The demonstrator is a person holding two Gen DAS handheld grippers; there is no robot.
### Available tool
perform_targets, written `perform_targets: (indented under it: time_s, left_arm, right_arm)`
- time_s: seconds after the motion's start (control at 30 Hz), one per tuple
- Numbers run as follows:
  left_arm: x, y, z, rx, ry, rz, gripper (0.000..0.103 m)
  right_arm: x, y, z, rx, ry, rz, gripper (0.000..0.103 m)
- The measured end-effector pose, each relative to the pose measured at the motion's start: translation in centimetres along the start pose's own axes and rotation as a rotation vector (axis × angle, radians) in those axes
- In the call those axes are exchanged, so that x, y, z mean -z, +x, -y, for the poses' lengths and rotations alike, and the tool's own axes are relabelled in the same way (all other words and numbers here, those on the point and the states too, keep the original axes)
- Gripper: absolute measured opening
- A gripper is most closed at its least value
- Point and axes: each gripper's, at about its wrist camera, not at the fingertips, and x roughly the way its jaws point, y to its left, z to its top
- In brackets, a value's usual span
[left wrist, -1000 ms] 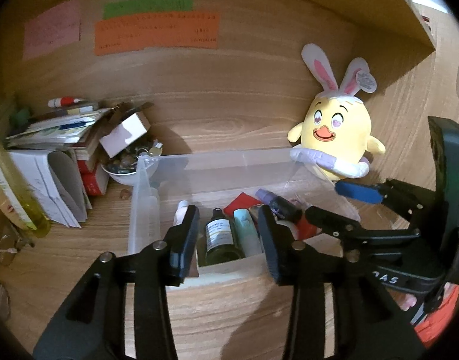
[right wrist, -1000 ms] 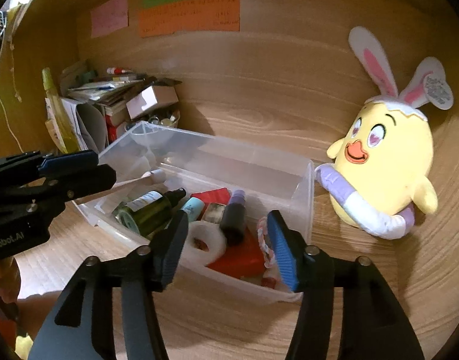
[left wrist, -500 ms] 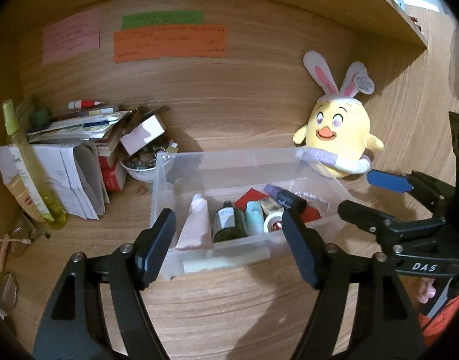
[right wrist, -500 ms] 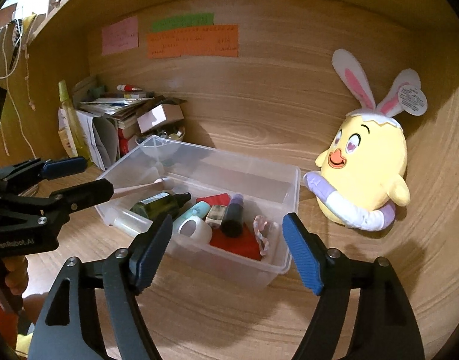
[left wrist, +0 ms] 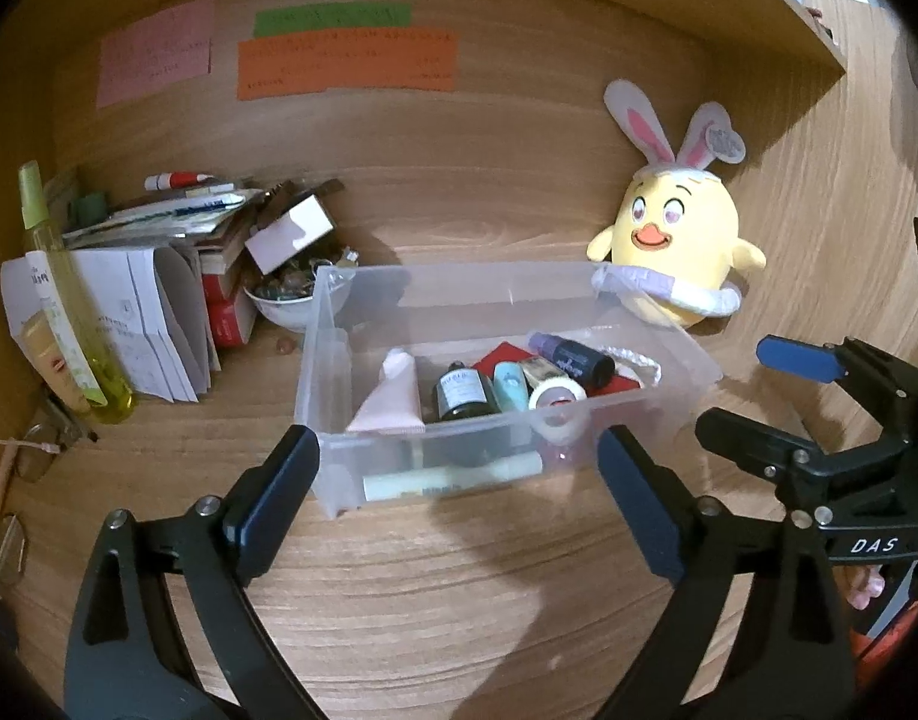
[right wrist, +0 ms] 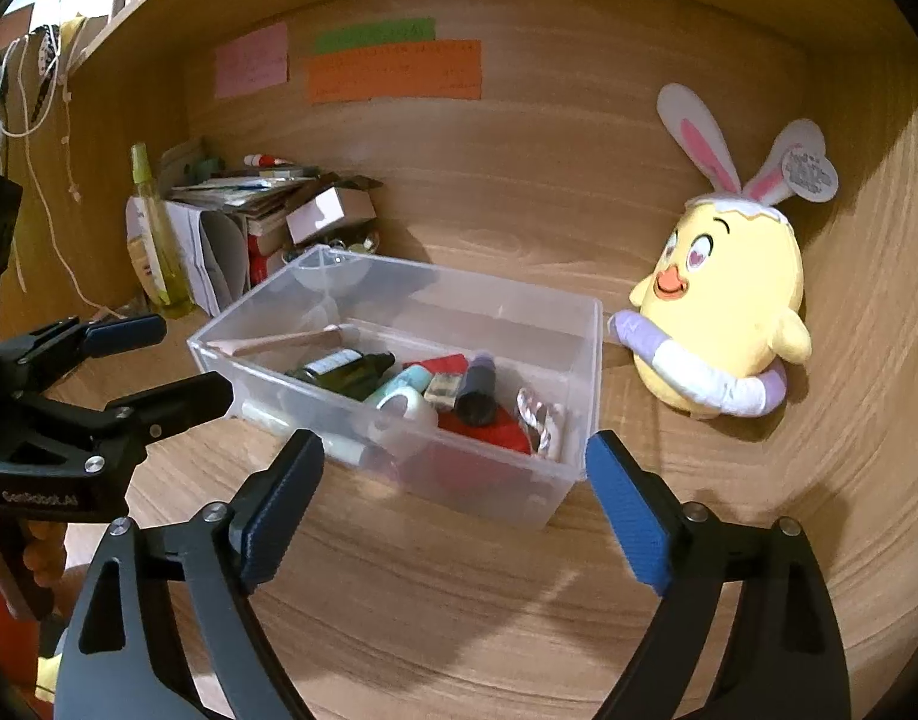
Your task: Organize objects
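Note:
A clear plastic bin [left wrist: 513,276] [right wrist: 555,483] stands on the wooden desk. It holds a pink tube [left wrist: 387,402], a dark green bottle [left wrist: 462,396] [right wrist: 339,369], a teal tube [left wrist: 510,393], a white tape roll [left wrist: 555,396] [right wrist: 402,411], a purple-capped dark bottle [left wrist: 570,354] [right wrist: 477,393] and a red item [right wrist: 489,429]. My left gripper [left wrist: 459,498] is open and empty, just in front of the bin. My right gripper [right wrist: 453,504] is open and empty, in front of the bin's right part.
A yellow plush chick with bunny ears [left wrist: 675,246] [right wrist: 723,300] leans on the back wall, right of the bin. At the left are stacked papers and books [left wrist: 153,300], a bowl of small items [left wrist: 285,300] and a yellow spray bottle [left wrist: 69,312]. Sticky notes [left wrist: 345,60] hang on the wall.
Both grippers have pulled back from the bin and opened wide. The bin and its contents stay where they were.

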Motion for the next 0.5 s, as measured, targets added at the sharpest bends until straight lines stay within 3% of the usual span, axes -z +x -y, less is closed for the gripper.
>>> perform_targets:
  time_s: [0.5]
  left_arm:
    - [0.94, 0.48, -0.06, 0.008, -0.023, -0.031, 0.095]
  right_arm:
    - [1.13, 0.26, 0.63, -0.002, 0.032, -0.021, 0.088]
